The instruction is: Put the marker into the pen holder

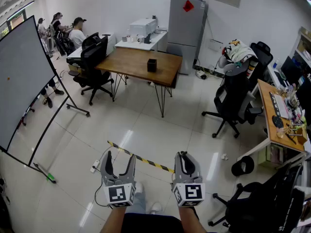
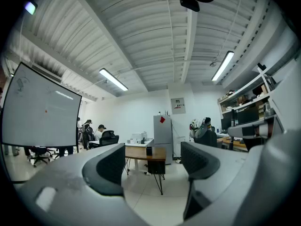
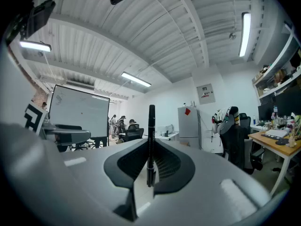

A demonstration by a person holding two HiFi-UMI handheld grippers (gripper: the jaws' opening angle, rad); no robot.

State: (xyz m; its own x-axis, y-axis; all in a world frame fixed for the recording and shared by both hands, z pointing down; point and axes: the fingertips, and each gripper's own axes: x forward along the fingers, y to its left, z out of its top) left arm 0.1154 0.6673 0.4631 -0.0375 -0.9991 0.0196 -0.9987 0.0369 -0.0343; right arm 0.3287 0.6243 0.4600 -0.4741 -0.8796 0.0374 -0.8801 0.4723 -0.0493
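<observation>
Floor (image 1: 160,135): pale glossy tiles ran from my feet to the far wall. I stood on them well back from the furniture.
Whiteboard (image 1: 22,76): it stood on a wheeled frame at my left, tilted in the head view.
Desk (image 1: 131,62): a wooden top on thin dark legs stood far ahead of me, across the open floor. A black office chair (image 1: 93,57) was drawn up at its left end.
Refrigerator (image 1: 186,25): a grey unit stood against the back wall, just behind the desk.
Tape strip (image 1: 141,158): a yellow-and-black band lay on the floor just past my gripper tips.
Left gripper (image 1: 119,157): I held it low and level. Its jaws were spread wide with nothing between them. In the left gripper view (image 2: 153,166) the far desk showed through the gap.
Right gripper (image 1: 186,155): I held it beside the left one. Its jaws were pressed together, pinching the marker.
Pen holder (image 1: 152,65): a small black cup stood upright on the desk, near the middle of the top, well apart from both grippers.
Marker (image 3: 151,140): a slim black barrel was clamped between the right gripper's pads. It ran lengthwise along the jaws, and its far end stuck out past the tips.
</observation>
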